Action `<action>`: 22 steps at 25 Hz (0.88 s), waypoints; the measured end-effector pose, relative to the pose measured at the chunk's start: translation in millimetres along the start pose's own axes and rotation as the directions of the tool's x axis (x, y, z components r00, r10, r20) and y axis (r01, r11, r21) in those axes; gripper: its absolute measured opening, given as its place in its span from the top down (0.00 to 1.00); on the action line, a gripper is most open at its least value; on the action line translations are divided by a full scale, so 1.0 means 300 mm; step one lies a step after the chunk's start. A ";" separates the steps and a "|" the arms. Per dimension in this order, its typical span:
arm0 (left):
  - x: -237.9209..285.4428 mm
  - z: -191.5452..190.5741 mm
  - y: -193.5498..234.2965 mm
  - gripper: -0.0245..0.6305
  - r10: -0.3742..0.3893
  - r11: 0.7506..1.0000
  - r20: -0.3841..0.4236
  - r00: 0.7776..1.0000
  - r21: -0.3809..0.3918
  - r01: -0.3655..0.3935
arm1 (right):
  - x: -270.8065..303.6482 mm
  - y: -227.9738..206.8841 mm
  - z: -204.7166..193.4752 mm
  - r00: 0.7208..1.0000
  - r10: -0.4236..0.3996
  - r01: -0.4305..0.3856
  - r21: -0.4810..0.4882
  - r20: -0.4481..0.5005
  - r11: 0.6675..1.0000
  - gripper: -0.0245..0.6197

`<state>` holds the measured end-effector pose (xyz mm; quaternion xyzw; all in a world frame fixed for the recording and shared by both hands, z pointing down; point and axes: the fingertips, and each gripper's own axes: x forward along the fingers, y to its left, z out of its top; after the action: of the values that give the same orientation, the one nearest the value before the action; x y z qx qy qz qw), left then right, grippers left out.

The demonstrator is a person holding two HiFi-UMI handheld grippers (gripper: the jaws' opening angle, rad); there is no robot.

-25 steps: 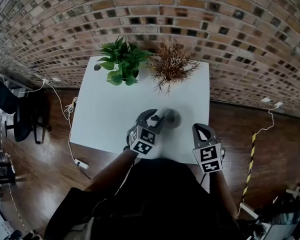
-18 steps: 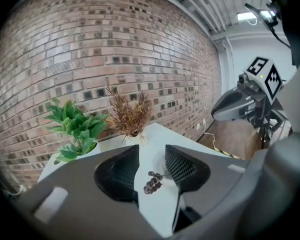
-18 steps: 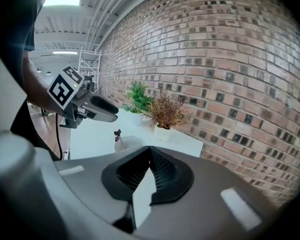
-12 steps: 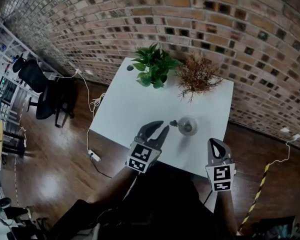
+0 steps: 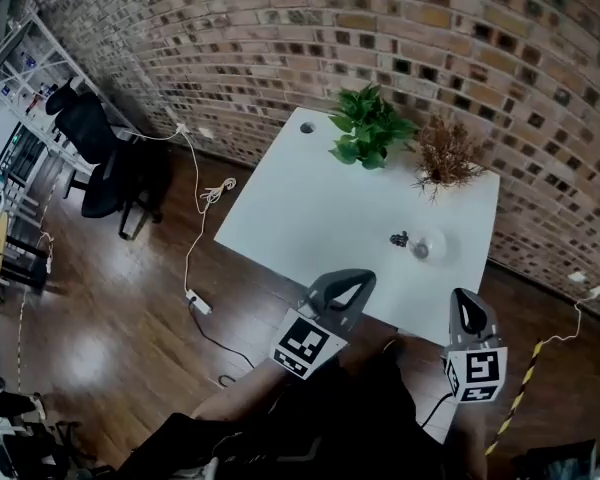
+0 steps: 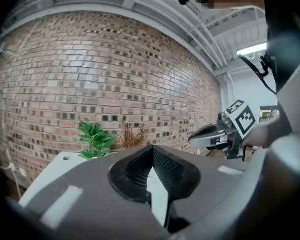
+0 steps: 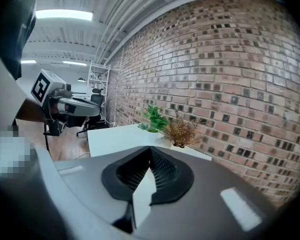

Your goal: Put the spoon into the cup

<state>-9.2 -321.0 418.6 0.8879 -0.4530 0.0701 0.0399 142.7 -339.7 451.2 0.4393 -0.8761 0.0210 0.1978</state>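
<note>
spoon (image 5: 400,239), cup (image 5: 427,245) too small to resolve

Soft, even light is given by ceiling strip lamps (image 7: 64,15). A glare patch is thrown on the wooden floor (image 5: 90,358). The brick wall (image 5: 380,28) is bent by fisheye distortion; corners are darkened.

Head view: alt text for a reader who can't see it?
The left tongs, just closed, and the right tongs, both shut and empty, point at a white table by a brick wall. On it: a cup with a dark object at its left, a green plant, a dried plant.
</note>
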 end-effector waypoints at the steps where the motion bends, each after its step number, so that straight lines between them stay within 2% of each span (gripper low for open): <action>1: -0.040 0.008 -0.012 0.96 -0.028 0.999 0.006 1.000 0.023 0.028 | -0.017 0.042 0.013 1.000 0.000 0.000 -0.011 0.000 1.000 0.95; 3: -0.133 0.014 -0.035 0.96 -0.087 0.995 0.019 0.996 0.046 0.086 | -0.049 0.130 0.022 1.000 0.001 -0.001 -0.036 -0.015 0.999 0.95; 6: -0.254 0.004 -0.059 0.96 -0.144 0.988 0.016 0.989 0.059 0.143 | -0.101 0.225 0.023 0.998 -0.047 0.045 -0.026 -0.048 0.999 0.95; 9: -0.313 -0.010 -0.087 0.96 -0.161 0.985 0.008 0.987 0.065 0.160 | -0.169 0.284 0.026 0.996 -0.074 0.073 -0.006 -0.051 0.997 0.95; 14: -0.370 0.020 -0.174 0.96 -0.178 0.983 0.040 0.983 0.045 0.177 | -0.311 0.332 0.040 0.994 -0.103 0.103 -0.005 -0.024 0.995 0.95; 16: -0.388 0.038 -0.242 0.96 -0.190 0.980 0.047 0.981 0.065 0.187 | -0.378 0.334 0.050 0.994 -0.111 0.111 -0.006 0.007 0.994 0.95; 19: -0.437 0.036 -0.400 0.96 -0.240 0.959 0.012 0.971 0.155 0.236 | -0.480 0.373 0.026 0.994 -0.090 0.091 -0.014 0.055 0.996 0.95; 20: -0.452 0.036 -0.450 0.96 -0.247 0.957 0.002 0.969 0.156 0.244 | -0.515 0.383 0.006 0.995 -0.081 0.082 -0.014 0.056 0.997 0.95; 22: -0.469 0.055 -0.524 0.96 -0.229 0.968 0.010 0.973 0.107 0.227 | -0.584 0.377 -0.028 0.996 -0.070 0.070 0.005 0.049 0.998 0.95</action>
<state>38.1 -118.7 378.5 0.9356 -0.3441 0.0789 -0.0041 151.4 -135.2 410.6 0.4702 -0.8648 0.0046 0.1763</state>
